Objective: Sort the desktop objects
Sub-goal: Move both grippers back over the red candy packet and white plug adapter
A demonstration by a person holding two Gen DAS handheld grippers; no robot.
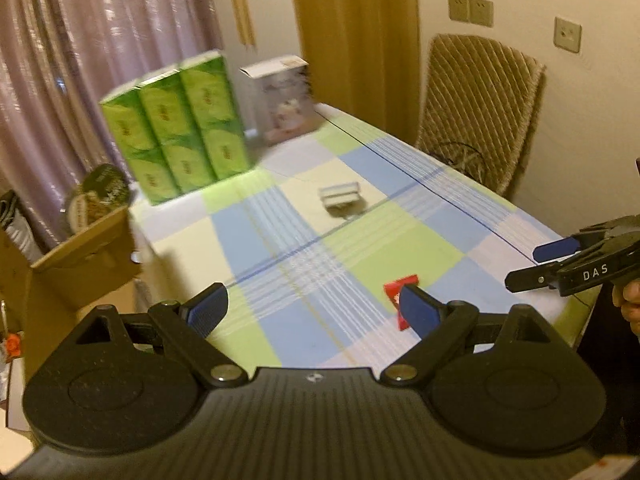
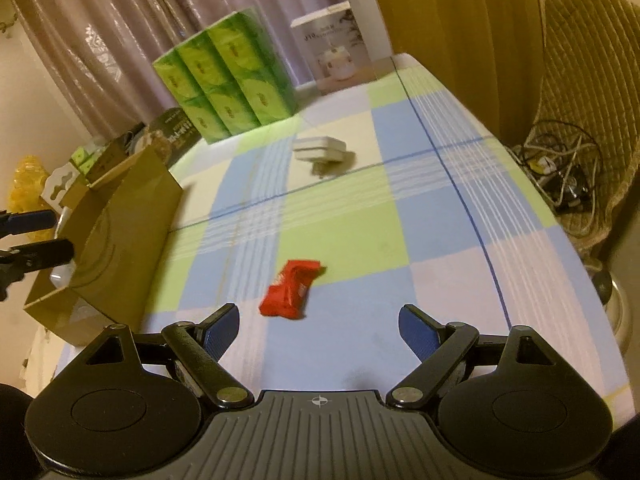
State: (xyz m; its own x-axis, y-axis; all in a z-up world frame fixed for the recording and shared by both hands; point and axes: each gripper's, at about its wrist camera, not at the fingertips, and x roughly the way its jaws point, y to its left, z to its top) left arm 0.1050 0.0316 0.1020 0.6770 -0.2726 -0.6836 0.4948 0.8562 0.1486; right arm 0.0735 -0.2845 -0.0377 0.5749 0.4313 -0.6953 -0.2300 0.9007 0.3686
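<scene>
Currently over checked tablecloth [image 2: 360, 232], both grippers empty. Left gripper [image 1: 312, 304]: fingers spread wide, nothing between pads, hovering above near edge of table. Right gripper [image 2: 318, 324]: fingers likewise spread wide, nothing gripped.

Red snack packet [image 2: 291, 289] lying flat on cloth, just ahead of right gripper and slightly toward its left finger, not touched. Same packet partly hidden behind left gripper's right finger in left wrist view [image 1: 394, 290].

White adapter [image 2: 320, 150] farther up table, mid-cloth, well apart from packet.

Containers: open cardboard box [image 2: 120, 220] standing beside table's left edge, flaps up. Contents mostly hidden by front wall; printed dark package [image 2: 176, 134] and small green items [image 2: 82, 158] seen behind it, whether inside or beyond cannot tell. Green tissue multipack [image 2: 232, 76] upright at far left of table; white product box [image 2: 340, 52] upright just beside it, closed. Chair [image 1: 480, 108] at far side, tangled cables [image 2: 560, 168] on seat.
</scene>
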